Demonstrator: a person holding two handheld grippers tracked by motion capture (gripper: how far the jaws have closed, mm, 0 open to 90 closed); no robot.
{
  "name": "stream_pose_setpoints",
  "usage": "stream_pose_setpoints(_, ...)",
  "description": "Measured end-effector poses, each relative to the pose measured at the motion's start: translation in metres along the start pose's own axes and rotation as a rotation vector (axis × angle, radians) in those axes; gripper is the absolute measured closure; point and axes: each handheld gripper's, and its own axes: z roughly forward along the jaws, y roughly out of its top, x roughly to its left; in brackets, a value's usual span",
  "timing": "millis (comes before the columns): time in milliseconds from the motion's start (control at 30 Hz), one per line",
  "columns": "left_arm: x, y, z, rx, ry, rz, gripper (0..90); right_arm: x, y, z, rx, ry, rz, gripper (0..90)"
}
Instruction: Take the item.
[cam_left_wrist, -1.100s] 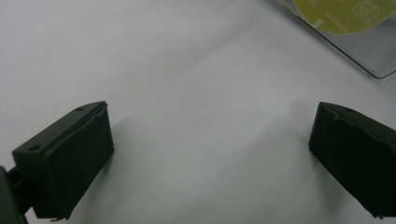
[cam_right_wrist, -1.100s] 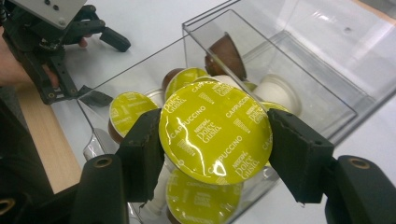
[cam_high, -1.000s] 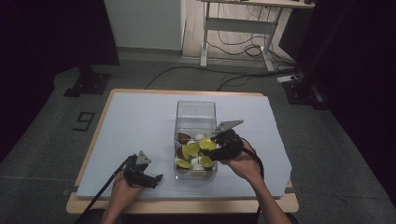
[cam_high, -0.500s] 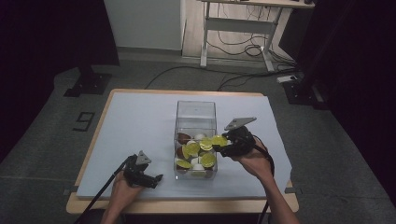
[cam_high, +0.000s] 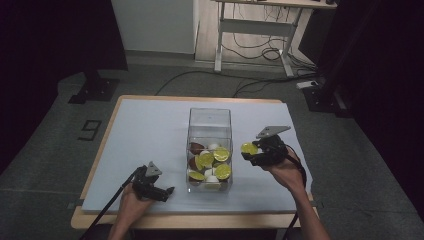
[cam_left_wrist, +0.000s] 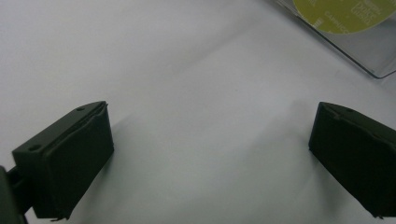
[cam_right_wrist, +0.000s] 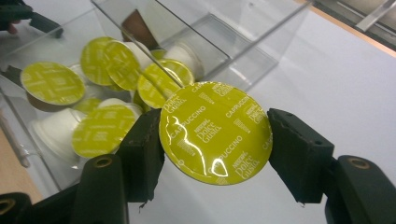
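A clear plastic box stands in the middle of the white table cover, with several yellow-lidded coffee capsules piled in its near half. My right gripper is just right of the box, shut on one yellow-lidded capsule. In the right gripper view that capsule sits between the two black jaws, lid up, with the box and its capsules behind. My left gripper rests open on the cover near the front left, nothing between its fingers.
The box corner with a yellow lid behind it lies ahead of the left gripper. The table's wooden front edge is close to both hands. Bare white cover stretches left of the box.
My right gripper has lifted out of the box and moved right with a yellow capsule in it. The left gripper has stayed put.
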Motion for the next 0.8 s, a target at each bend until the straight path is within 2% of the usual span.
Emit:
stream_pose_setpoints(533,0.0,0.0,0.0,0.0,0.001,0.0,0.0,-0.024,-0.03,-0.017,0.012,-0.082,0.043,38.4)
stream_pose_setpoints(800,0.0,0.0,0.0,-0.001,0.002,0.001,0.0,-0.029,-0.046,-0.017,0.01,-0.094,0.068,38.4)
